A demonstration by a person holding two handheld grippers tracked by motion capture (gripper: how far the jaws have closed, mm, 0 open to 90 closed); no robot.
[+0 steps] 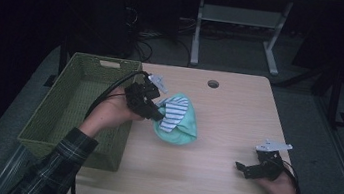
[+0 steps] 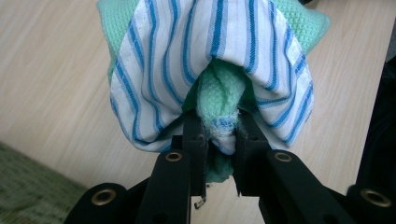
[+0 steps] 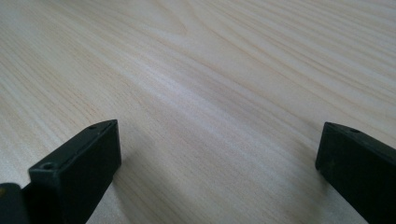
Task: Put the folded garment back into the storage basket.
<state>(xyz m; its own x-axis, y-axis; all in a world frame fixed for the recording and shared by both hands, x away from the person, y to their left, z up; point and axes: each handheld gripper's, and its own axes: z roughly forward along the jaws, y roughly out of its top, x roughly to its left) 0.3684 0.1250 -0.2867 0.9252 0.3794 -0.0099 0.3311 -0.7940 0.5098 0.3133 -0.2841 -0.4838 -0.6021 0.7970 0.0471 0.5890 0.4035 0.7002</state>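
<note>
Far left of the high view: a green woven basket [image 1: 77, 110] sits at the table's left edge, its interior dark; no contents can be made out.

Just right of it, the left gripper [image 1: 156, 116] has its fingers [image 2: 194, 140] clamped on a bunched fold of cloth. The bundle comprises a mint-green waffle cloth [image 1: 183, 129] with a blue-and-white striped cloth [image 1: 173, 115] draped over it. It hangs from the fingers beside the basket's right wall, its lower part at or close to the table [image 1: 228, 114]; contact there cannot be confirmed.

Far right: the right gripper [image 1: 243, 169] rests low over bare wood, well apart from the bundle, fingers [image 3: 77, 170] spread wide with nothing between them.

Risks, as judged:
- The grip takes a narrow pinch of the green fold. The striped cloth appears merely wrapped around it and could slide off during transfer.
- The trailing part of the bundle could catch on the basket rim and drape over the wall rather than drop inside.
- A loose thread or small wire end shows near the left fingers and could snag.

Markings: no brand, label or legible writing found on cloths, basket, table or grippers.
</note>
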